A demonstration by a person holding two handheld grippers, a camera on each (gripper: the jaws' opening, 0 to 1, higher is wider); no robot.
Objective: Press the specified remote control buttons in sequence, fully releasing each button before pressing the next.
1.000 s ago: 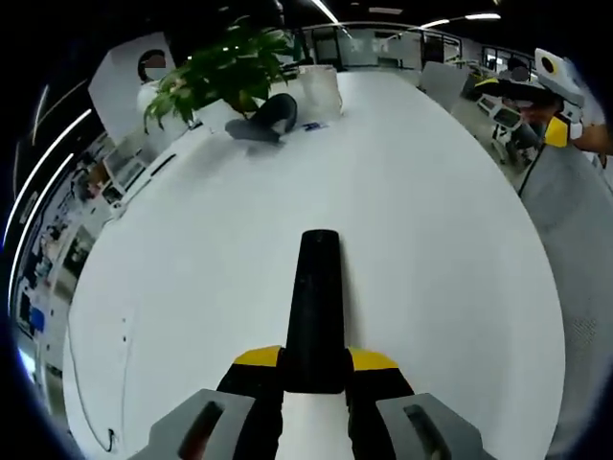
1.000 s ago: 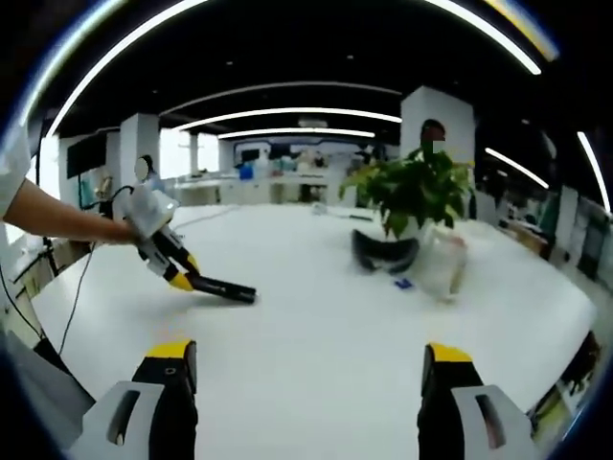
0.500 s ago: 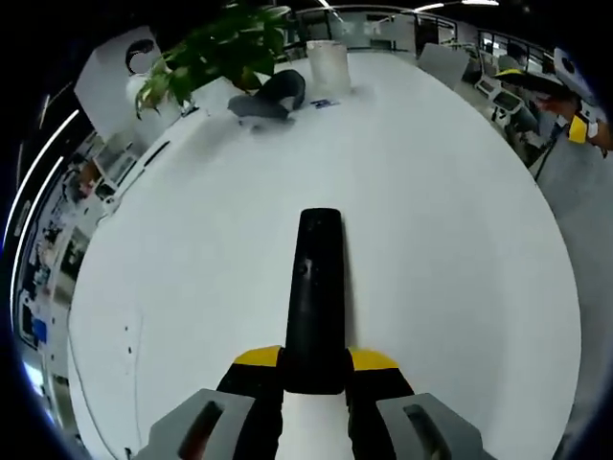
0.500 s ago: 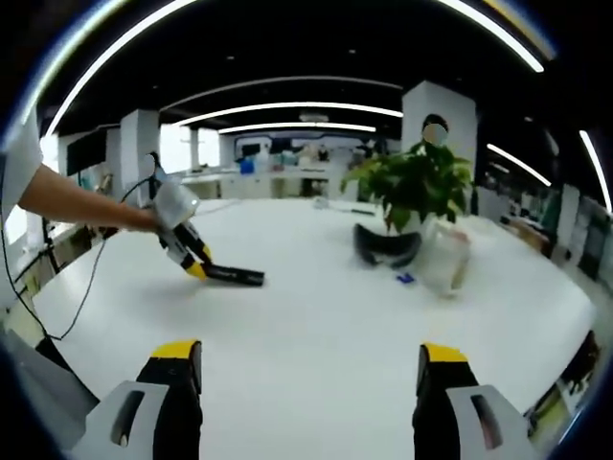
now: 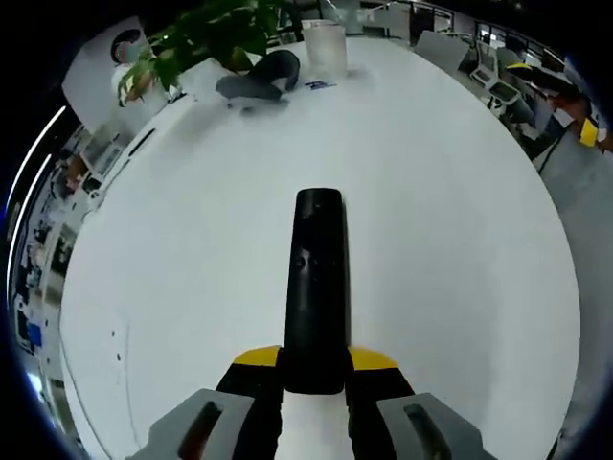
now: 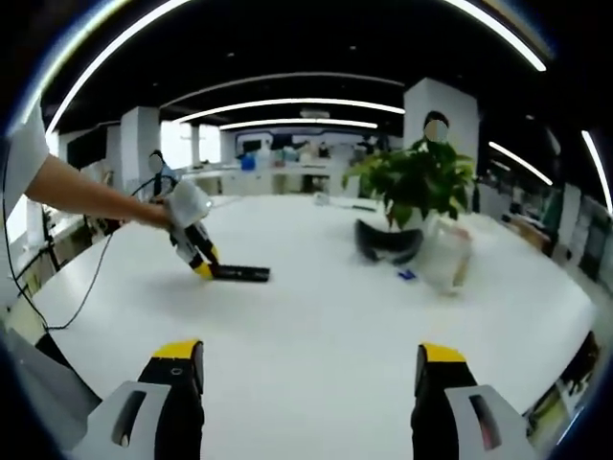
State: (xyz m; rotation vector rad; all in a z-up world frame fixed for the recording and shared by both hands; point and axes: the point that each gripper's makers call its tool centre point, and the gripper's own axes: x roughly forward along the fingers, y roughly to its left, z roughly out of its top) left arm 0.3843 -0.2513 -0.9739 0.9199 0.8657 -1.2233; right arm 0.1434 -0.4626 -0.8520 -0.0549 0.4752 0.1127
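Left tongs (image 5: pixel 314 379): jaws closed on the near end of the remote (image 5: pixel 314 287), which ran straight forward from between the yellow pads, button face up. Held by its tail, apparently so the keys stayed uncovered and reachable from above. From the right gripper view the same tongs (image 6: pixel 203 265) came in from the left, tilted nose-down, the remote (image 6: pixel 240 274) lying flat or nearly flat on the table (image 6: pixel 316 326); whether it fully rested there could not be told. A hand (image 6: pixel 165 213) gripped the tool from behind.

Right tongs (image 6: pixel 297 374): jaws wide apart, nothing between them, held back from the remote and well to the side of it. Probably kept off so the whole workspace stayed in sight before a press; no button looked to be under contact.

Remote: black, slim, one small round key visible near mid-length; other keys too dark to read.

Beyond the left tongs, far ahead: plant (image 5: pixel 196 38), dark curved object (image 5: pixel 256 79), white cup (image 5: pixel 324 43). All well apart from the remote, leaving open table around it.

Judgement: pressing not yet begun at this moment; the right tongs would need narrowing to use a tip as a finger.
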